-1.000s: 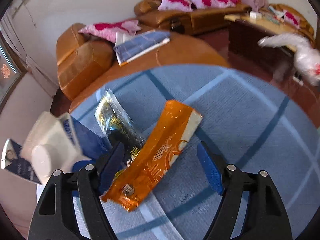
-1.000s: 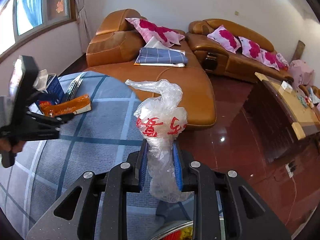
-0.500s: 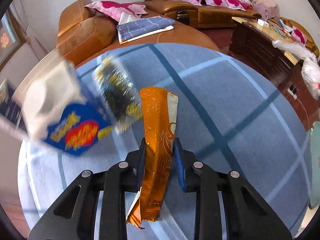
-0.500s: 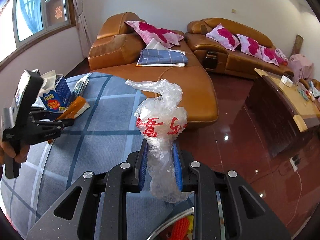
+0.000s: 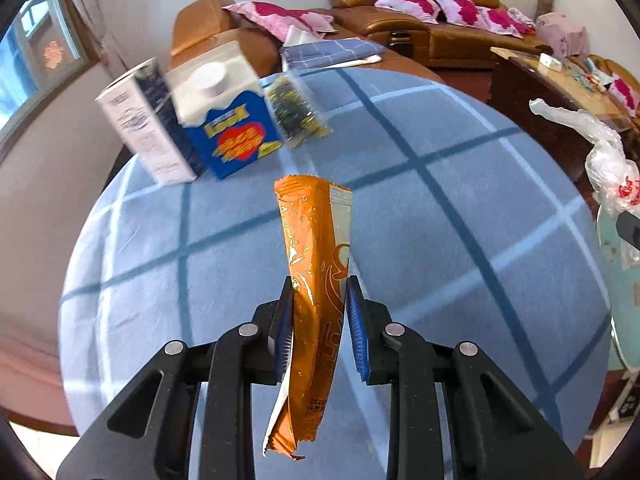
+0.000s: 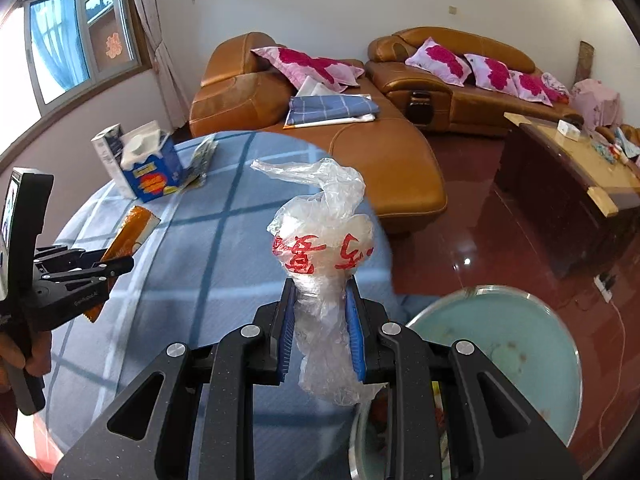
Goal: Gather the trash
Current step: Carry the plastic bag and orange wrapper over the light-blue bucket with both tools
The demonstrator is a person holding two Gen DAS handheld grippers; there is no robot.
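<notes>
We see the tan sofa (image 6: pixel 320 128) along the far wall, with pink cushions (image 6: pixel 312 66) and a folded blue cloth (image 6: pixel 332 108) on its seat, and nearer to us the round counter (image 5: pixel 460 220) under a blue checked cover. Beside the counter's edge, low in the right wrist view, sits a pale teal bin (image 6: pixel 516 344). At the far side of the counter stand a blue carton (image 5: pixel 224 120) with a white cap and a white box (image 5: pixel 140 124) just beside it, with a dark patterned packet (image 5: pixel 296 108) lying next to the carton. Our right tool (image 6: pixel 320 316) is pinching a clear plastic bag (image 6: pixel 324 240) printed with red characters, which stands up out of the pads above the counter's edge near the bin. Our left tool (image 5: pixel 320 320) is clamped on the orange wrapper (image 5: pixel 316 264), held lifted above the counter, one end pointing toward the carton and the other hanging below the pads
</notes>
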